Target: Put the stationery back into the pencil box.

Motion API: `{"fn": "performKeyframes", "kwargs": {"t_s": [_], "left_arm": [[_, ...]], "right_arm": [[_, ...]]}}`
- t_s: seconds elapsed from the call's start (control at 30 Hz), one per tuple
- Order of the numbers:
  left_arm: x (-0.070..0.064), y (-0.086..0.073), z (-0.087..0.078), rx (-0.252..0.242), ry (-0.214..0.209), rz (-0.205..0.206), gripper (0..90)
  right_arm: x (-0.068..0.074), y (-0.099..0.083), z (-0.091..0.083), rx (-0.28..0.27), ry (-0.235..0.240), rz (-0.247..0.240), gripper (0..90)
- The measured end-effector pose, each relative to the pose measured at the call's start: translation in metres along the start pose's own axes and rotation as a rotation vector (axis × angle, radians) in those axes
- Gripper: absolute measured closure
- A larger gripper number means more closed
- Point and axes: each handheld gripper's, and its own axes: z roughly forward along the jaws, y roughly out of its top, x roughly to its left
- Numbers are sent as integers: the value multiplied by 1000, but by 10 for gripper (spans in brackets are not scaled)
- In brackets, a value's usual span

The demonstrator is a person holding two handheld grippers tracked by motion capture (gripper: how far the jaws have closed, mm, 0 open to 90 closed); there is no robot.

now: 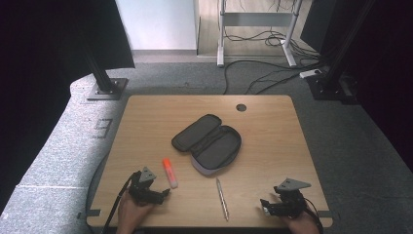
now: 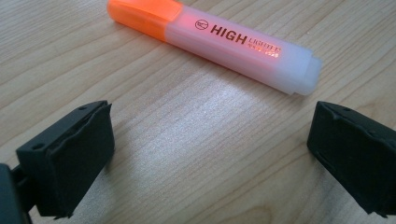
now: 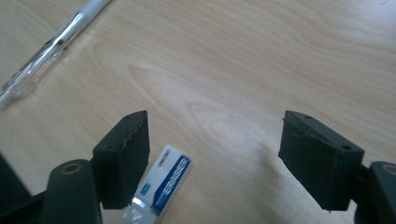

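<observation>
High cam sat above my side, looked forward and down, took in the whole table [image 1: 146, 117] plus floor beyond. Left gripper cam rode low and close to the wood, looked along my left gripper [image 2: 210, 140] jaws at the highlighter [image 2: 219, 44]; high view showed the same highlighter [image 1: 170, 172] just ahead of my left gripper [image 1: 163, 193]. Right gripper cam was equally close, looked past my right gripper [image 3: 215, 158] toward the pen [image 3: 56, 39], shared with the high view's pen [image 1: 222, 198].
</observation>
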Motion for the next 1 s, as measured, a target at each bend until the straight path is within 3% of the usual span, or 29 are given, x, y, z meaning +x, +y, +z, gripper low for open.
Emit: {"fn": "performKeyframes", "kwargs": {"t_s": [0.5,0.87,1.0], "left_arm": [[0,0,0,0,-1,1,4],[0,0,0,0,-1,1,4],[0,0,0,0,-1,1,4]], "right_arm": [[19,-14,-2,23,36,-31,445],[21,-18,-2,29,-25,-53,705],[20,-18,-1,28,-22,-48,716]]}}
